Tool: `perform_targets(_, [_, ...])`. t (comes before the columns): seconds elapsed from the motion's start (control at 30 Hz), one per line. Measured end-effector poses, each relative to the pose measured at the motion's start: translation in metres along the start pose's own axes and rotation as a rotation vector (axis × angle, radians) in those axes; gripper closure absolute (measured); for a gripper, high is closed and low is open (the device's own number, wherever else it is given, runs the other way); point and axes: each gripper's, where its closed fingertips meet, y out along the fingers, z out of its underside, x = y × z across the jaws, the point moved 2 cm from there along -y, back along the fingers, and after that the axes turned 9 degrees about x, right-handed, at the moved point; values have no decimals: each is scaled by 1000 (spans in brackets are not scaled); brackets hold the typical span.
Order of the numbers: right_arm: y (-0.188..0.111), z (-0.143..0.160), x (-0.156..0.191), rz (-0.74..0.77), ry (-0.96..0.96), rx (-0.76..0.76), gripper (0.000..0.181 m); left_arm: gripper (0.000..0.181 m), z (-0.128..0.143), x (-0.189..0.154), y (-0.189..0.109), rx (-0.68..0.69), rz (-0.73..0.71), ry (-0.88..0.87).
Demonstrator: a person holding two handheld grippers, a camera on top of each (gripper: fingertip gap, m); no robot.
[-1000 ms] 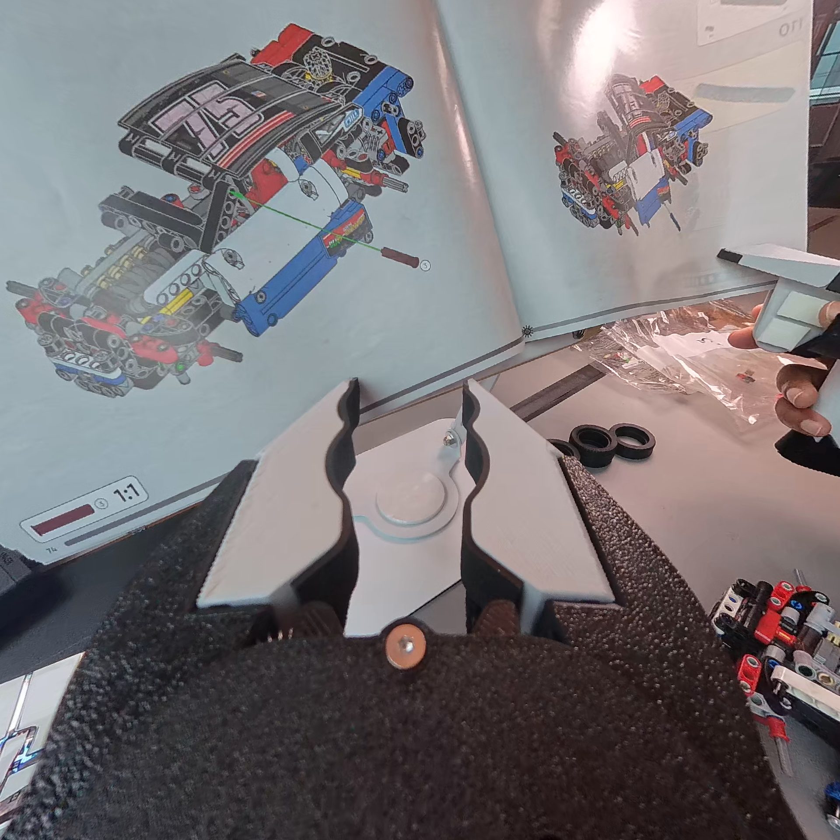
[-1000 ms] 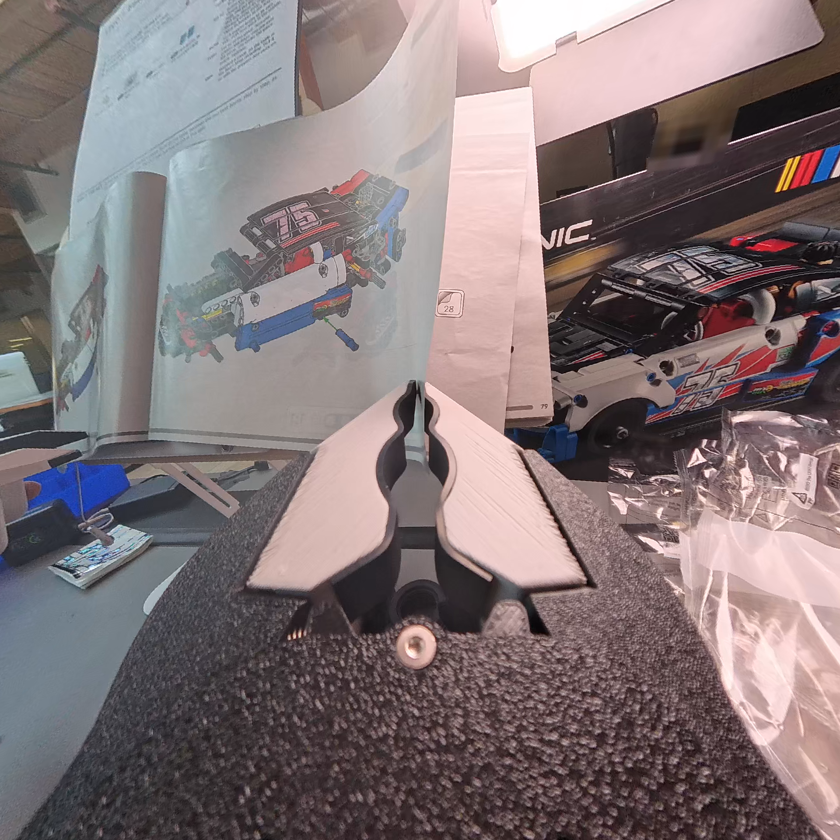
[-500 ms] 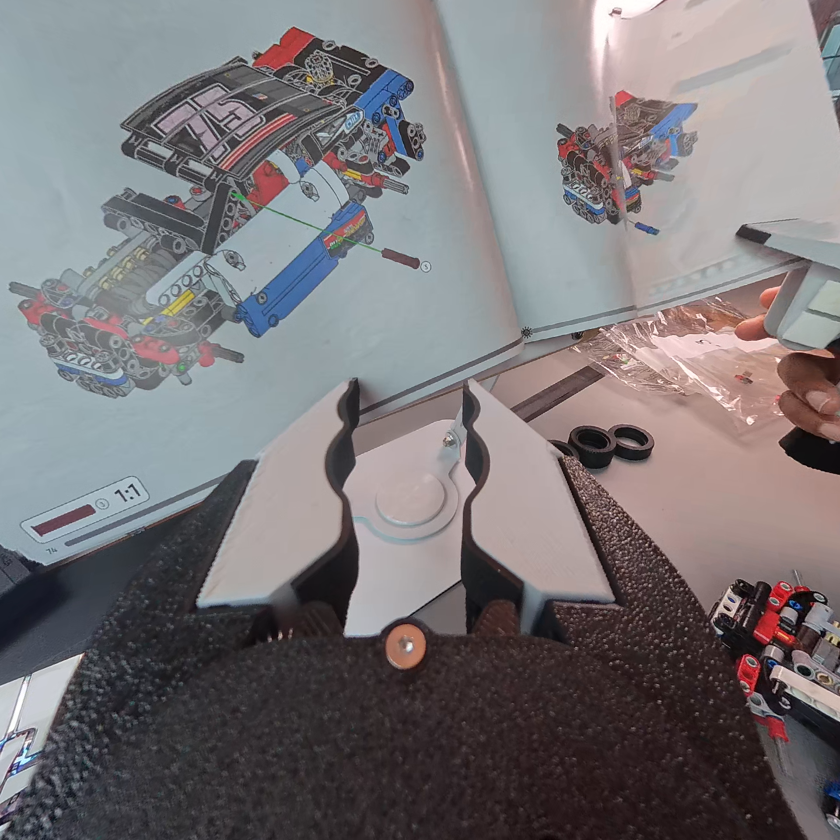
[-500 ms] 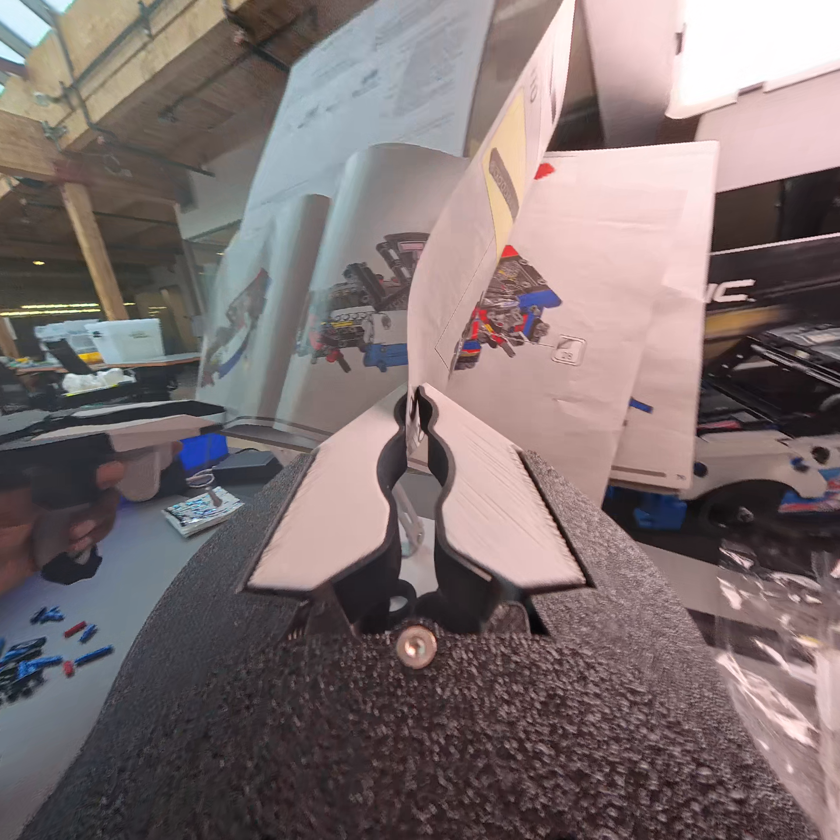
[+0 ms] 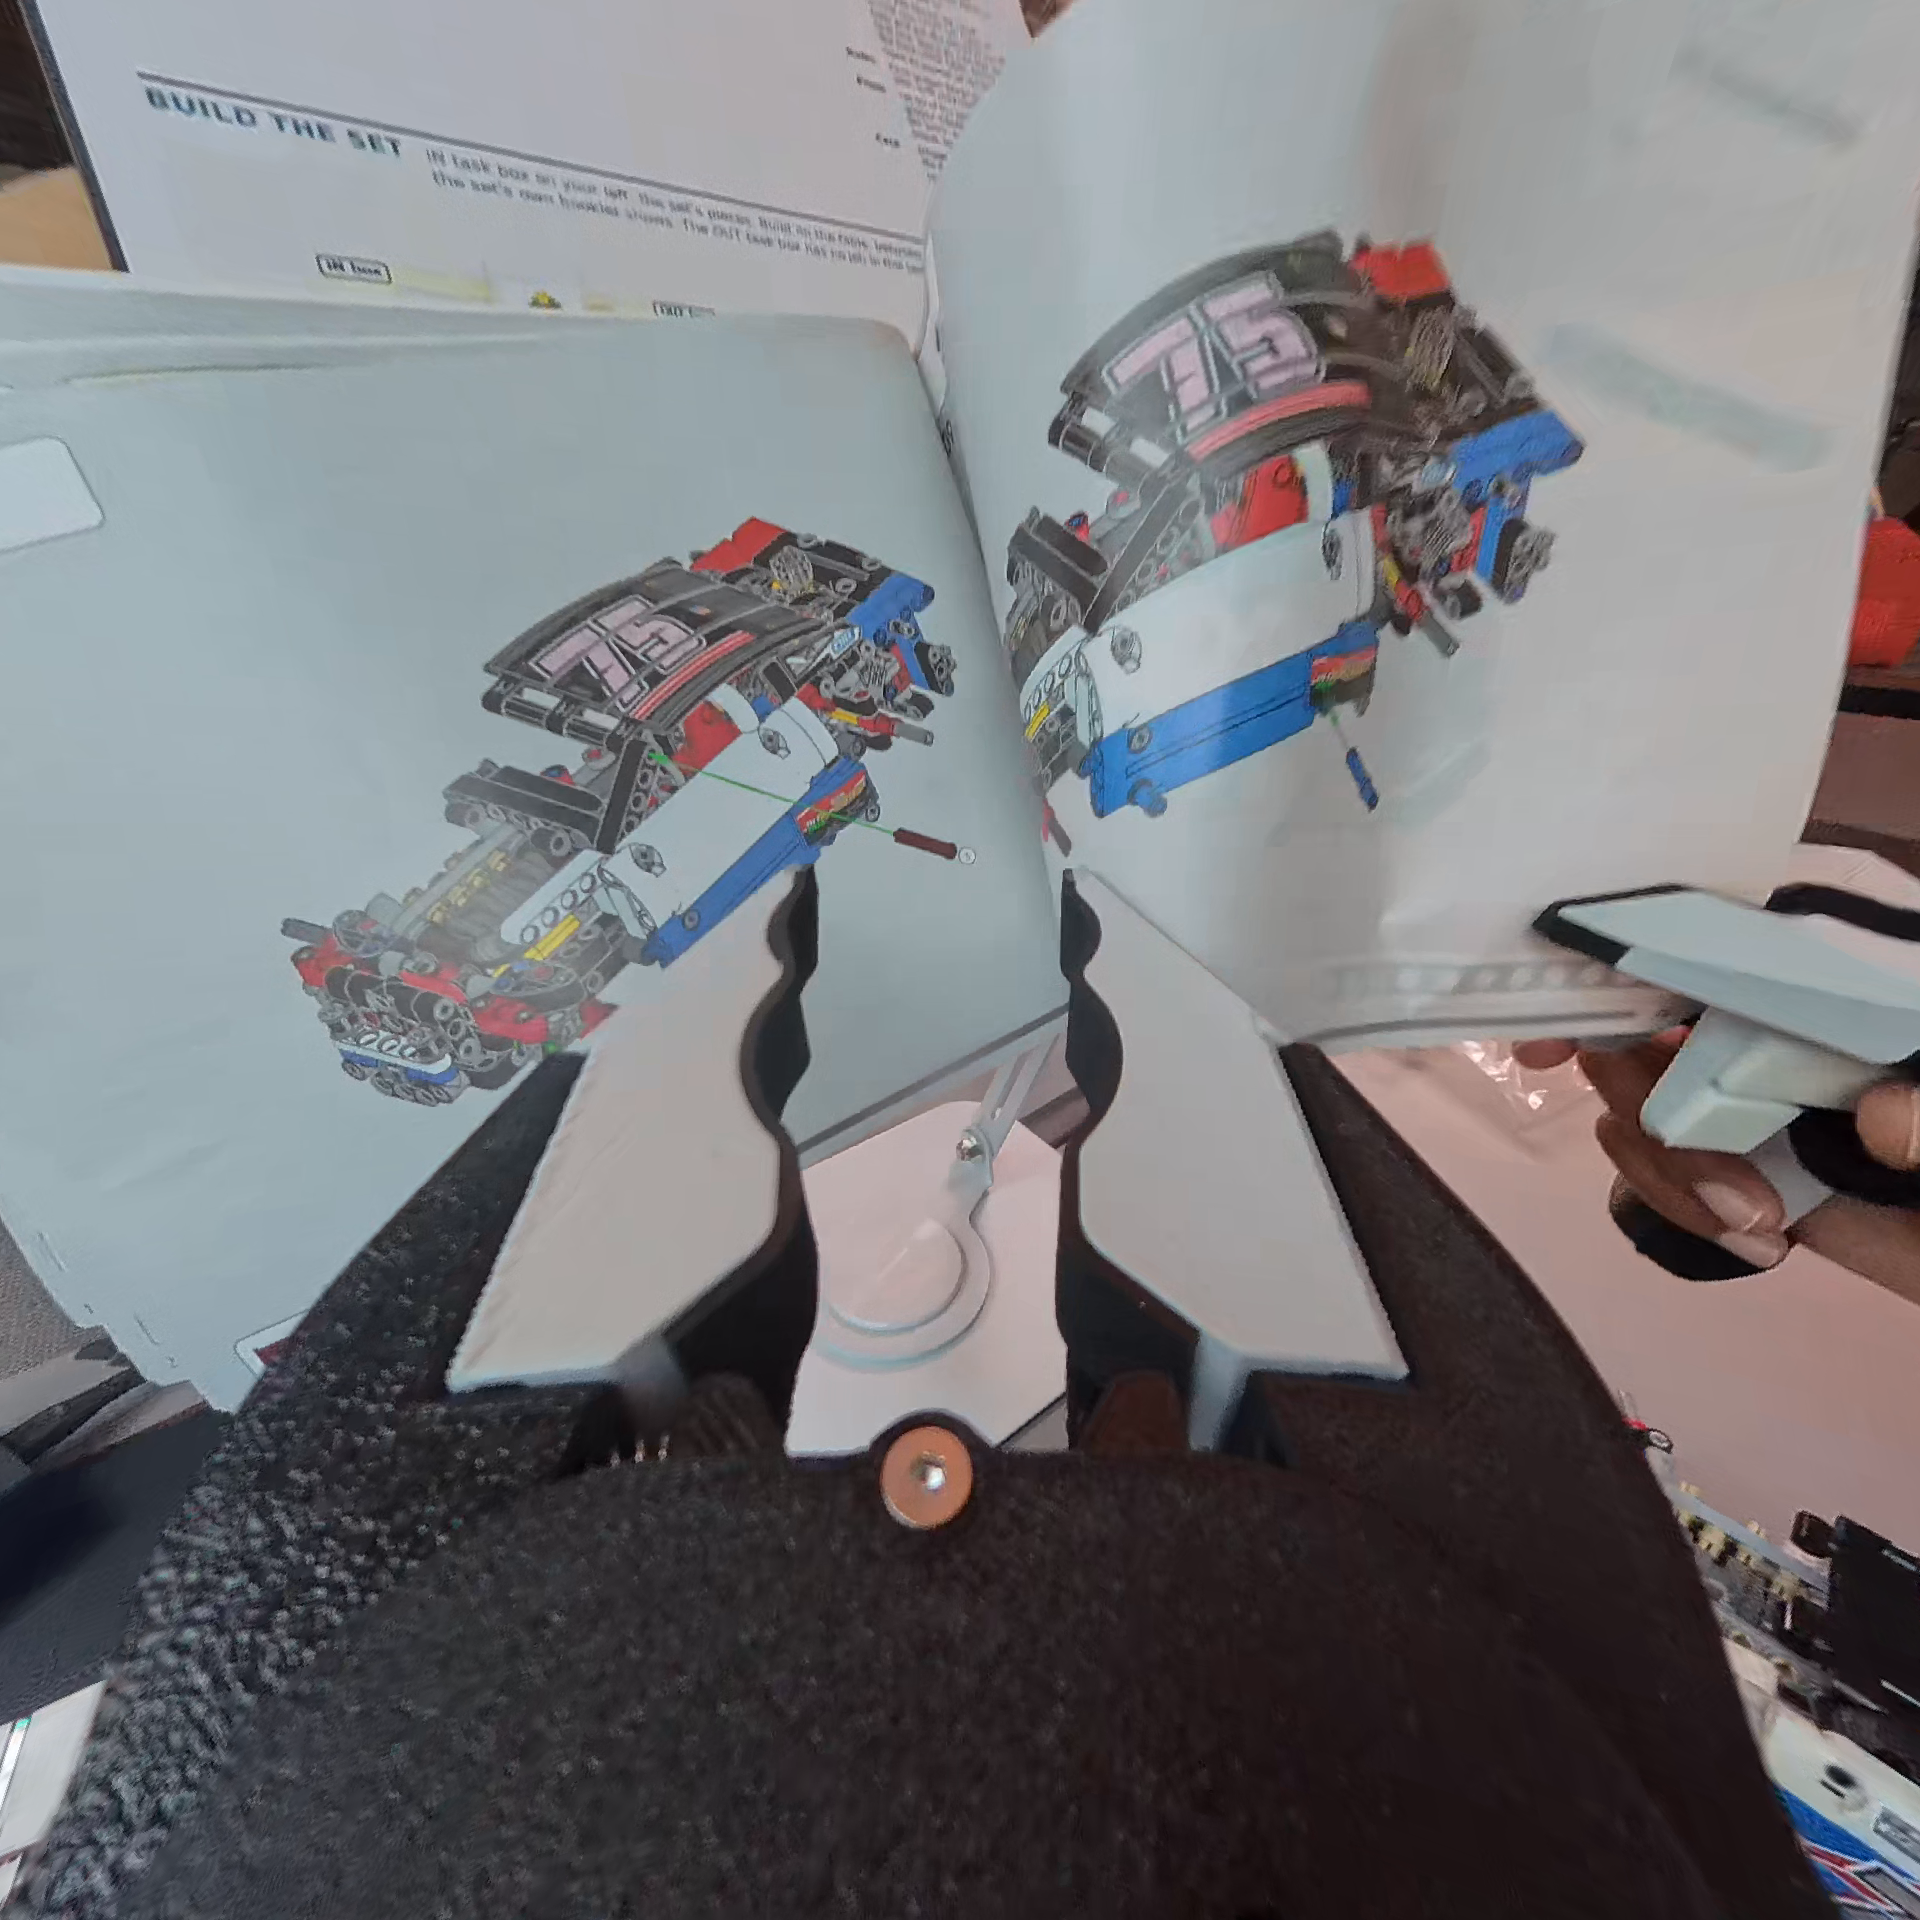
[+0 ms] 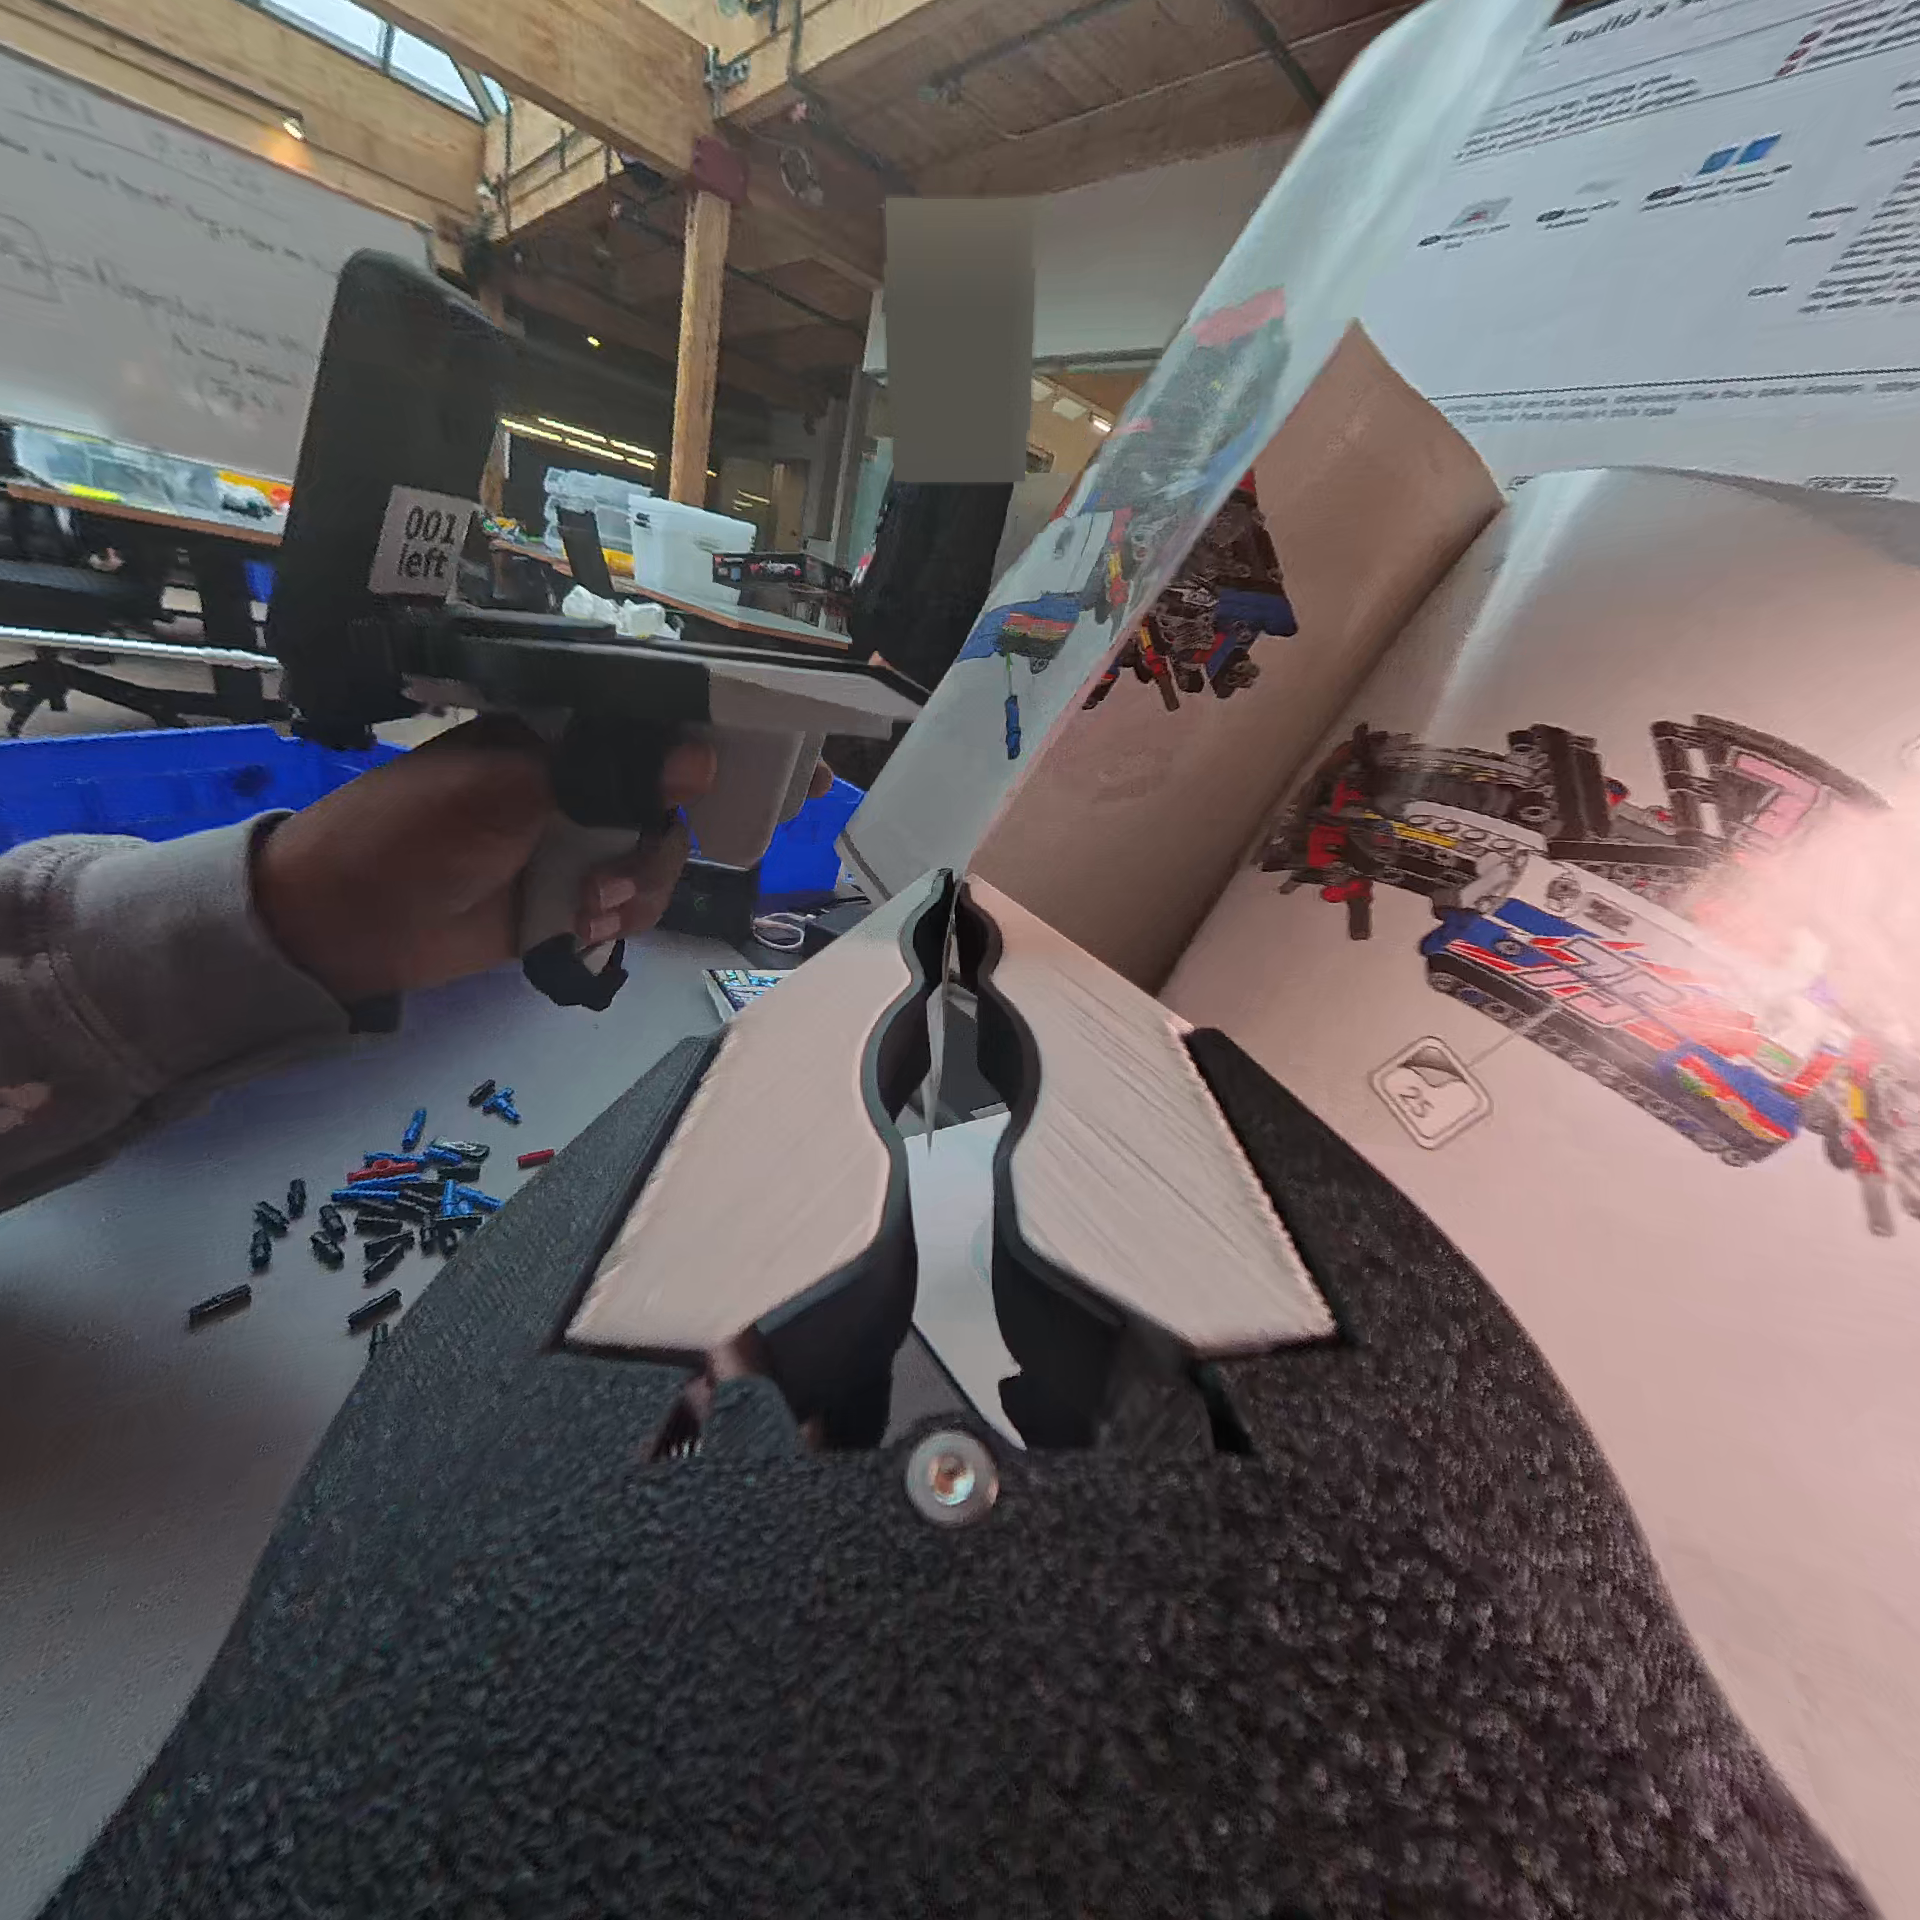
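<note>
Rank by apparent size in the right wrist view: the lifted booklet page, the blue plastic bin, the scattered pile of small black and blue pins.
1. Lifted booklet page, pinched in the right gripper; nearness inflates it.
2. Blue plastic bin, partly hidden behind the hand.
3. Pile of small black and blue pins.

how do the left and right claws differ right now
The left claw is open, with a clear gap between its fingers and nothing in it; the right claw is shut on a lifted booklet page. The left hangs before the flat left-hand page; the right pinches its page's lower edge. Both have pale fingers and black textured bodies.
</note>
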Motion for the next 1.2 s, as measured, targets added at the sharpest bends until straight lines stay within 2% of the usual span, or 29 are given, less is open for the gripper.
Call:
perform_targets(0.17, [19, 7, 14, 11, -34, 83, 181, 133, -35, -12, -23, -90, 116, -50])
perform_targets(0.3, [37, 12, 34, 6, -159, 176, 181, 109, -54, -37, -38, -41, 286, -58])
perform_targets(0.4, [48, 14, 57, -46, -236, 216, 174, 95, -55, -57, -40, 22, 337, -27])
perform_targets(0.47, [52, 15, 75, -98, -279, 227, 167, 92, -46, -69, -33, 87, 313, 41])
perform_targets(0.6, [45, 6, 103, -241, -277, 179, 153, 124, -16, -51, -15, 226, 65, 252])
perform_targets(0.7, [39, -2, 104, -257, -267, 141, 150, 148, -8, -28, -13, 277, -62, 295])
perform_targets(0.77, [36, -6, 101, -252, -252, 125, 150, 149, -6, -9, -16, 295, -120, 249])
perform_targets(0.9, [35, -2, 87, -210, -219, 148, 150, 139, -4, 36, -30, 317, -215, 141])
perform_targets(1.03, [36, 7, 63, -123, -178, 177, 152, 135, -28, 52, -54, 195, -192, 39])
perform_targets(1.2, [49, -7, 43, -58, -110, 116, 148, 135, -72, 27, -82, -6, -36, -37])
